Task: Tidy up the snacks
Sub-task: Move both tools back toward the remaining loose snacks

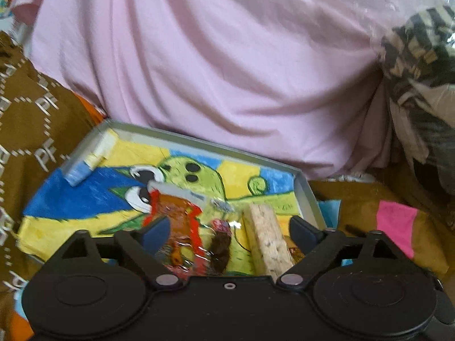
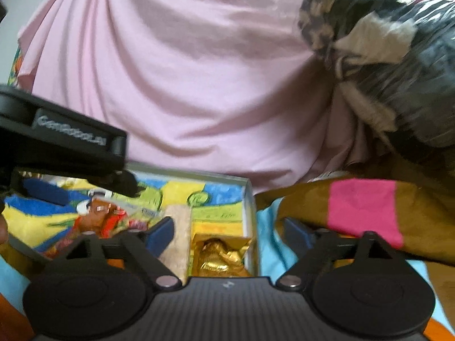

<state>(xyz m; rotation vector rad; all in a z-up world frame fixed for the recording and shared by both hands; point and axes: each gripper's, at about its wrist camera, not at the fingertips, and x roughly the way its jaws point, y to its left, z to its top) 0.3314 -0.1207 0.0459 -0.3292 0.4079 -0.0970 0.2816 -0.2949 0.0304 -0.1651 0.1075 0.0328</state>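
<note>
A shallow grey tray (image 1: 199, 142) lined with a bright cartoon drawing holds the snacks. In it lie a red and brown wrapped snack (image 1: 176, 210), a dark brown snack in clear wrap (image 1: 220, 251) and a pale beige bar (image 1: 267, 238). A blue, white and yellow packet (image 1: 91, 156) sits in the far left corner. My left gripper (image 1: 230, 231) hovers open above these, gripping nothing. In the right wrist view a gold-wrapped snack (image 2: 219, 255) rests in the tray's right corner (image 2: 251, 199) beside the beige bar (image 2: 179, 227). My right gripper (image 2: 229, 231) is open over it, holding nothing.
A large pink cloth (image 1: 213, 56) rises just behind the tray. A clear plastic bag of dark patterned fabric (image 1: 421, 56) is at the right. Brown lettered fabric (image 1: 34, 113) with a pink patch (image 1: 396, 224) surrounds the tray. The left tool's black housing (image 2: 71, 142) crosses the right wrist view.
</note>
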